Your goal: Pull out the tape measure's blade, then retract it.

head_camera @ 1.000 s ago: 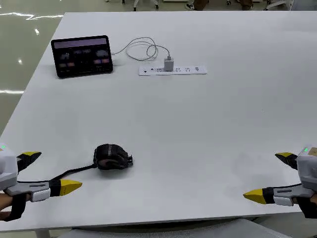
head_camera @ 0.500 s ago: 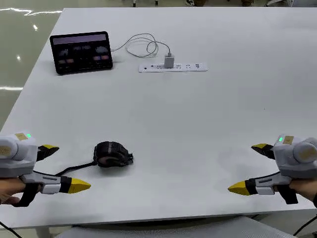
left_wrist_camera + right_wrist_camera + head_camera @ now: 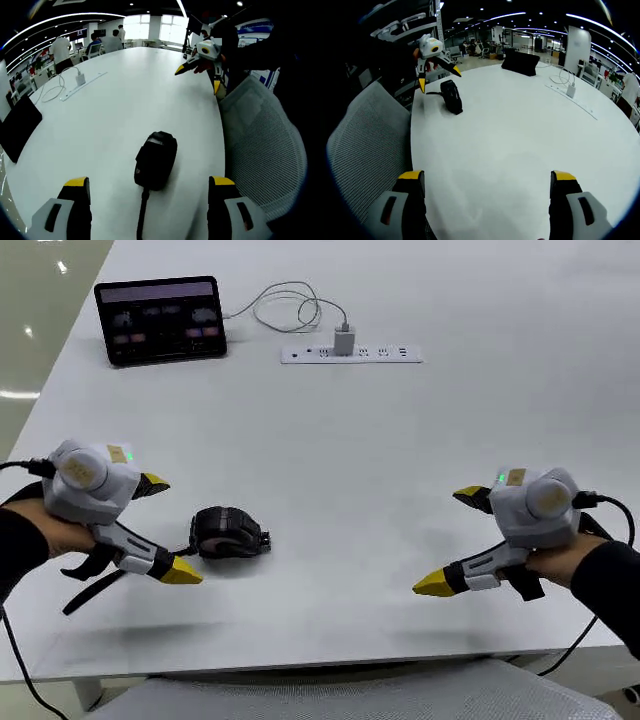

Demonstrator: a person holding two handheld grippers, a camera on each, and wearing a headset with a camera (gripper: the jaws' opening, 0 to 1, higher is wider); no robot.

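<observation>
Nothing of the task looks done yet. The small black tape measure (image 3: 228, 532) lies near-left on the white desk (image 3: 400, 440) with no blade drawn, just ahead of the left gripper (image 3: 172, 527), whose jaws are spread wide. The right gripper (image 3: 446, 539), equally wide and empty, waits well right. There is bare desk between them, but the near edge is close.

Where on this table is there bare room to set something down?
Bare: the wide stretch of table between the tape measure and the right hand-held gripper, up to the power strip. Crowded: near the left hand-held gripper and by the tablet.
</observation>
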